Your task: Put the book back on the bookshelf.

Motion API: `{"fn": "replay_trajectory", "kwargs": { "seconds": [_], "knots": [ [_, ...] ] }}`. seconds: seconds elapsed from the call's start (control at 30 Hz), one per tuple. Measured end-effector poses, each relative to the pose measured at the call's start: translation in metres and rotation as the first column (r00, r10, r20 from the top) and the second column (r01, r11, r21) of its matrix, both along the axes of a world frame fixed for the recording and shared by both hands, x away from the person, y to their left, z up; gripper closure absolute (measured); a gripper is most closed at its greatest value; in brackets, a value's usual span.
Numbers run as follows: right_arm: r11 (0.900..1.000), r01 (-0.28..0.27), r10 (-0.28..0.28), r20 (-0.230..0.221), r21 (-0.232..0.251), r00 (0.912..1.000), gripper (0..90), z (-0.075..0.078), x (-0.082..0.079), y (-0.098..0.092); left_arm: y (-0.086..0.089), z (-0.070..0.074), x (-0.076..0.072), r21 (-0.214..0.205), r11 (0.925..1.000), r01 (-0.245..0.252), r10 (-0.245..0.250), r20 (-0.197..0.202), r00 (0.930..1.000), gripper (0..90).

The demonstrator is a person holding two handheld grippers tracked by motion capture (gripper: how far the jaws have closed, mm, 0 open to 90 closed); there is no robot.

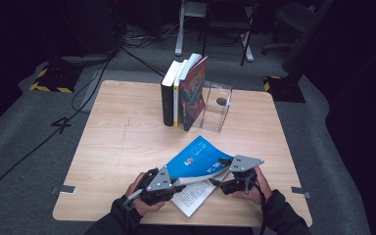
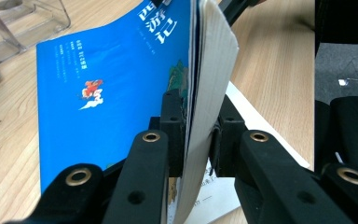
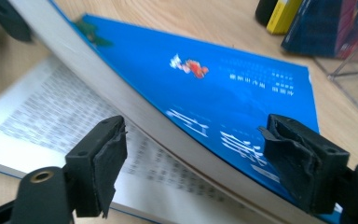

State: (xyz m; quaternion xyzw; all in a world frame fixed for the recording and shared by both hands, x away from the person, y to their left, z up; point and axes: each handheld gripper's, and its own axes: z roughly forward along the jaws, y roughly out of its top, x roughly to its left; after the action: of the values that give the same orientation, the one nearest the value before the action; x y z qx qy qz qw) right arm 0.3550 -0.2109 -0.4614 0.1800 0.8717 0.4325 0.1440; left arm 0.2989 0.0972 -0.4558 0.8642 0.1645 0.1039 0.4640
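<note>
Left gripper (image 2: 200, 140) pinches the blue book's (image 1: 196, 159) lifted pages to keep it propped open. Right gripper (image 3: 196, 158) straddles the page edge, spread, ready to take hold.

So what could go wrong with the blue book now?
The left gripper pinches only the lifted stack of pages of the blue book, so the pages might crease or slip out.

The right gripper has its jaws open around the book's edge without squeezing, so that side could flop back down.

If the book slides forward, it might bump the standing books.
</note>
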Motion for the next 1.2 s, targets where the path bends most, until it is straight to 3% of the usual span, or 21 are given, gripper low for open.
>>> {"fn": "replay_trajectory", "kwargs": {
  "seconds": [0.07,0.17,0.27,0.3,0.37,0.47,0.53,0.63,0.7,0.93,1.2],
  "knots": [
    [0.9995,0.007,-0.007,0.004,-0.030,1.0000,23.4,-0.006,0.008,0.001,0.006,0.001,0.000,0.007,1.0000,0.000,0.000,0.002,1.0000,77.7],
    [0.9990,-0.006,0.007,-0.026,0.044,0.9996,30.2,-0.013,0.014,-0.007,0.014,0.001,0.001,0.007,0.9999,-0.008,0.008,-0.009,0.9999,76.4],
    [0.9979,-0.054,0.053,0.012,0.036,0.9985,47.8,-0.014,0.010,-0.008,0.021,-0.003,0.001,0.005,0.9996,-0.029,0.029,-0.026,0.9992,67.6],
    [0.9979,-0.054,0.053,0.012,0.036,0.9985,47.8,-0.014,0.010,-0.008,0.023,-0.004,0.001,0.019,0.9988,-0.045,0.046,-0.022,0.9987,67.6],
    [0.9971,-0.062,0.061,0.026,0.045,0.9978,52.7,-0.012,0.007,-0.007,0.028,-0.007,0.000,0.015,0.9962,-0.085,0.086,-0.027,0.9959,60.0],
    [0.9960,-0.068,0.067,0.025,0.058,0.9974,56.4,-0.012,0.007,-0.006,0.036,-0.013,0.001,0.048,0.9872,-0.152,0.153,-0.020,0.9880,52.5],
    [0.9963,-0.073,0.071,0.040,0.046,0.9967,59.3,-0.010,0.004,-0.004,0.039,-0.016,0.003,0.066,0.9816,-0.179,0.180,-0.006,0.9836,52.1],
    [0.9968,-0.077,0.075,0.055,0.024,0.9956,63.3,-0.007,-0.002,-0.002,0.042,-0.019,0.008,0.029,0.9806,-0.194,0.194,-0.005,0.9810,56.3],
    [0.9965,-0.080,0.078,0.062,0.024,0.9950,66.1,-0.007,-0.006,-0.003,0.039,-0.019,0.013,0.033,0.9833,-0.179,0.179,0.020,0.9837,61.6],
    [0.9989,-0.047,0.046,0.076,0.003,0.9961,69.5,-0.002,-0.016,-0.016,0.027,-0.019,0.032,0.016,0.9929,-0.118,0.118,0.014,0.9929,61.8],
    [0.9995,0.020,-0.017,0.096,-0.023,0.9952,71.9,0.004,-0.024,-0.030,0.009,-0.020,0.059,-0.009,0.9969,-0.078,0.078,0.017,0.9968,59.1]
  ]
}}
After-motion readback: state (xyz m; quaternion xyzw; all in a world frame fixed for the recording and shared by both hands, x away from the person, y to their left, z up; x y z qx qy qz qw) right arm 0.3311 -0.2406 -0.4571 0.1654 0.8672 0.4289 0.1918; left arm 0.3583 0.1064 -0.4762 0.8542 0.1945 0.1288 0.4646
